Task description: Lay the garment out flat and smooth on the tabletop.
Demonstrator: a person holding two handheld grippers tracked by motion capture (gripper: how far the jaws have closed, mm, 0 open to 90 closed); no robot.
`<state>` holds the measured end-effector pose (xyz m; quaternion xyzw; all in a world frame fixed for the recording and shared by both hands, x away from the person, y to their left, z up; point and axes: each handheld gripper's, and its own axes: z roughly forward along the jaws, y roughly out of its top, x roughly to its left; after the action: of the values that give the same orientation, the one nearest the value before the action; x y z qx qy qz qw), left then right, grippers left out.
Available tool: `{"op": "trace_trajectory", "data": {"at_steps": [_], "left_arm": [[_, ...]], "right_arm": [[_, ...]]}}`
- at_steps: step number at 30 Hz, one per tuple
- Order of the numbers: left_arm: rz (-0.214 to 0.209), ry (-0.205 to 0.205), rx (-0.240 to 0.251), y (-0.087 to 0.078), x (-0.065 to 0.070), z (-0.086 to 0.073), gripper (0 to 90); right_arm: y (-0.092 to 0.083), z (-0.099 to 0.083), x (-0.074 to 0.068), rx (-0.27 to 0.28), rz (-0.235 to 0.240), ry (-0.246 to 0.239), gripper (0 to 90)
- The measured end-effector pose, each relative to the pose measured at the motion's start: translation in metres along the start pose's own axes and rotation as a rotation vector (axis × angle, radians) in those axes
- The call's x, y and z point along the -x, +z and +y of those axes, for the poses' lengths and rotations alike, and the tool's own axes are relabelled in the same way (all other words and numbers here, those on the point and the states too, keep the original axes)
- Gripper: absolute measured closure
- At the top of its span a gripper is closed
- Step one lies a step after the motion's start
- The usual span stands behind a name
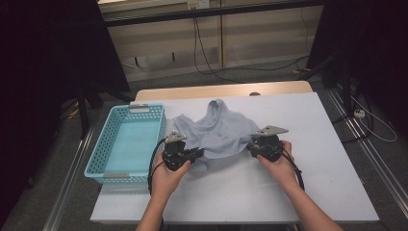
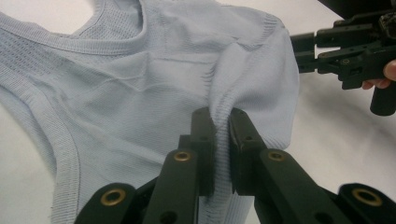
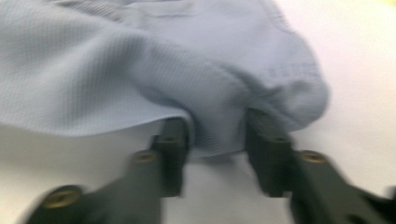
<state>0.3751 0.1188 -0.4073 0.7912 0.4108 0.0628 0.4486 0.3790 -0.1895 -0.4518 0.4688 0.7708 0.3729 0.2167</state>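
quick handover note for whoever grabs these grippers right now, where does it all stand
Left gripper: shut on a pinched fold at the edge of the light blue shirt.
Right gripper: jaws around the shirt's other side, fabric between them, a gap visible, not clamped yet.
Shirt lies crumpled on the white table, beside the blue basket, which has nothing in it.
Done: left grip taken.
Left: probably finish the right grip, then lift, spread or fold the shirt.

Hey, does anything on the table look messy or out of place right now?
The pale blue top lies rumpled and bunched instead of flat, beside the turquoise basket. The left gripper pinches a fold of it; the right gripper has cloth between its jaws. Nothing looks spilled or damaged.
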Motion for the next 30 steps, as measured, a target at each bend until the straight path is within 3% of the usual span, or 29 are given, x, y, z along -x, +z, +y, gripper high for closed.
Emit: {"op": "trace_trajectory", "data": {"at_steps": [5, 12, 22, 30], "left_arm": [[0.003, 0.004, -0.003, 0.000, 0.001, 0.000, 82.5], [-0.002, 0.016, -0.007, -0.001, 0.002, 0.001, 82.4], [-0.006, 0.029, -0.016, 0.001, 0.006, 0.001, 82.0], [-0.008, 0.027, -0.030, 0.004, 0.006, -0.001, 81.6]], "right_arm": [[-0.004, -0.001, 0.002, 0.003, 0.057, 0.017, 85.9], [-0.021, 0.002, 0.011, 0.053, 0.069, 0.042, 86.8], [-0.055, 0.009, 0.024, 0.180, 0.097, 0.096, 90.0], [-0.049, 0.004, 0.022, 0.147, 0.083, 0.080, 90.0]]}}
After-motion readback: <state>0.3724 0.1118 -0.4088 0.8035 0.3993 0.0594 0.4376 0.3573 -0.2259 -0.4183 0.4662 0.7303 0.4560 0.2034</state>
